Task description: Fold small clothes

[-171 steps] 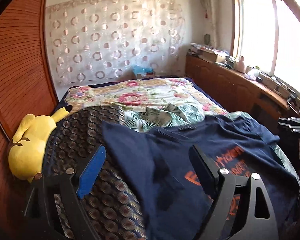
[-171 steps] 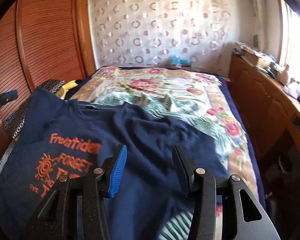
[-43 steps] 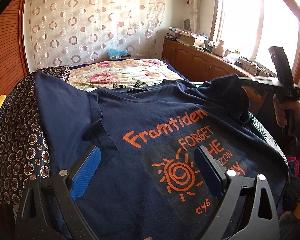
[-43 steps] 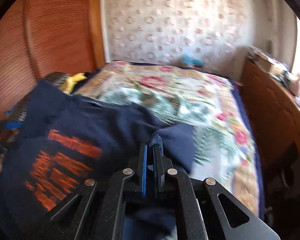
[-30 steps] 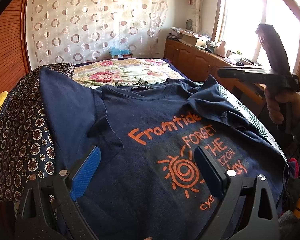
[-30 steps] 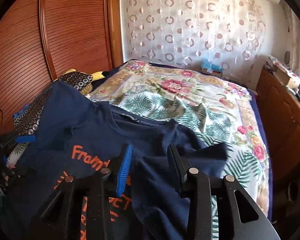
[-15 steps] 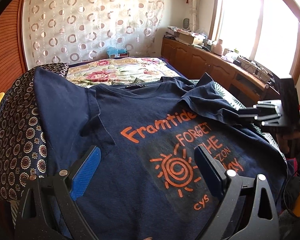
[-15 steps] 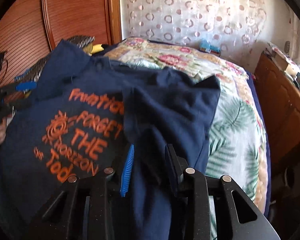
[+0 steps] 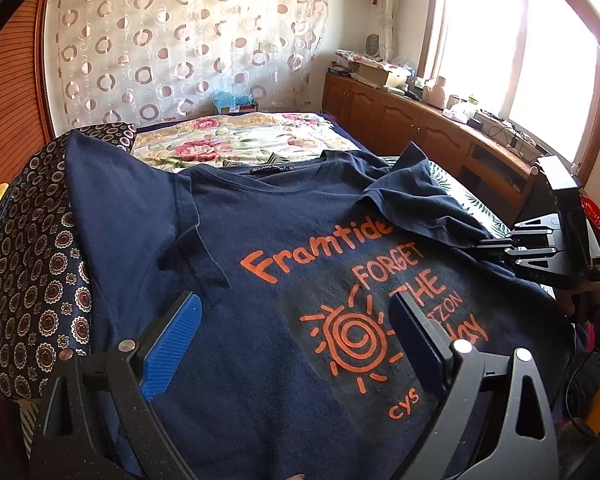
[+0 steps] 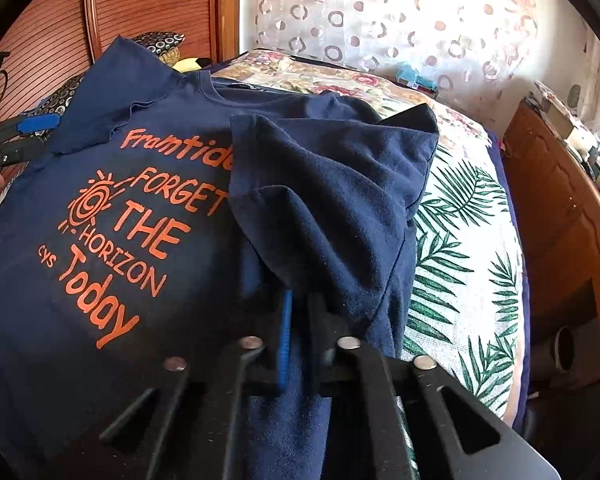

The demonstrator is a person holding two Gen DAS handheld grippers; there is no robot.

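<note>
Pinching the side edge of the navy T-shirt (image 10: 320,184), the right gripper (image 10: 298,312) is seen with jaws just closed on cloth, presumably so that side can be folded inward. The left gripper (image 9: 296,344) is held wide open and empty above the print, the shirt being spread face-up on the bed (image 10: 460,240).

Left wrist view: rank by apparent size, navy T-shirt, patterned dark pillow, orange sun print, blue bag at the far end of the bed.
1. navy T-shirt, fills most of the frame
2. patterned dark pillow, at the left edge
3. orange sun print
4. blue bag, smallest, but it lies farthest from the camera, so its true size against the sun print is unsure.
</note>
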